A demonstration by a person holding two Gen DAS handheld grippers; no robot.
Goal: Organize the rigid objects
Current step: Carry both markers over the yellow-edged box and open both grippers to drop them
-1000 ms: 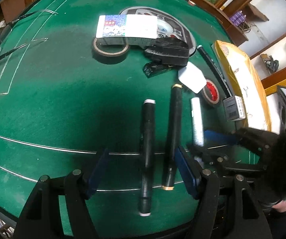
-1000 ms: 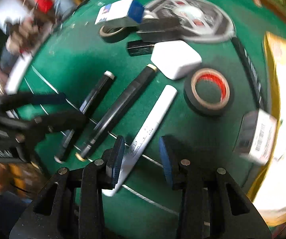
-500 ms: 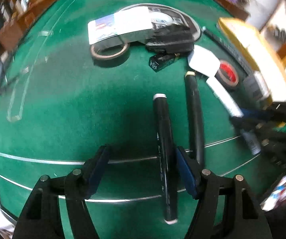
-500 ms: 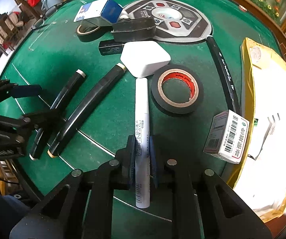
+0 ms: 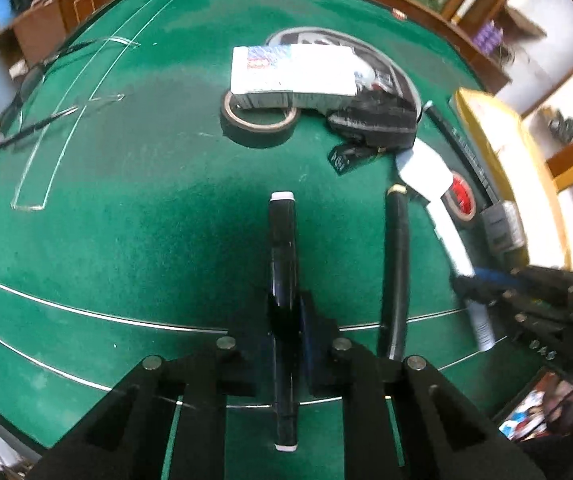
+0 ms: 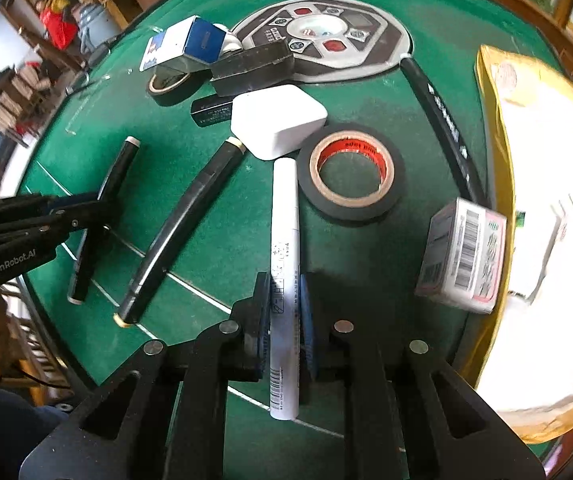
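A black marker with white ends (image 5: 283, 248) lies on the green felt, and my left gripper (image 5: 286, 314) is closing its jaws onto the marker's middle, pads pressing both sides. The right wrist view shows the same grip from the side: the left gripper (image 6: 86, 210) across the black marker (image 6: 120, 168). My right gripper (image 6: 284, 306) is shut on a white marker (image 6: 285, 220) that points away from me; the left wrist view shows that gripper (image 5: 482, 284) at the right edge. A black pen with gold ends (image 6: 182, 224) lies loose between the two markers.
Beyond the white marker sit a white square box (image 6: 278, 124) and a black tape roll (image 6: 350, 172). A small barcoded carton (image 6: 462, 256) and a yellow envelope (image 6: 546, 200) lie to the right. Farther back are a blue-and-white box (image 6: 186, 44), a black case (image 6: 252, 68) and a round control panel (image 6: 326, 36).
The left gripper went from wide open around the black marker to clamped on it. The right gripper closed on the white marker, which turned to point straight away.
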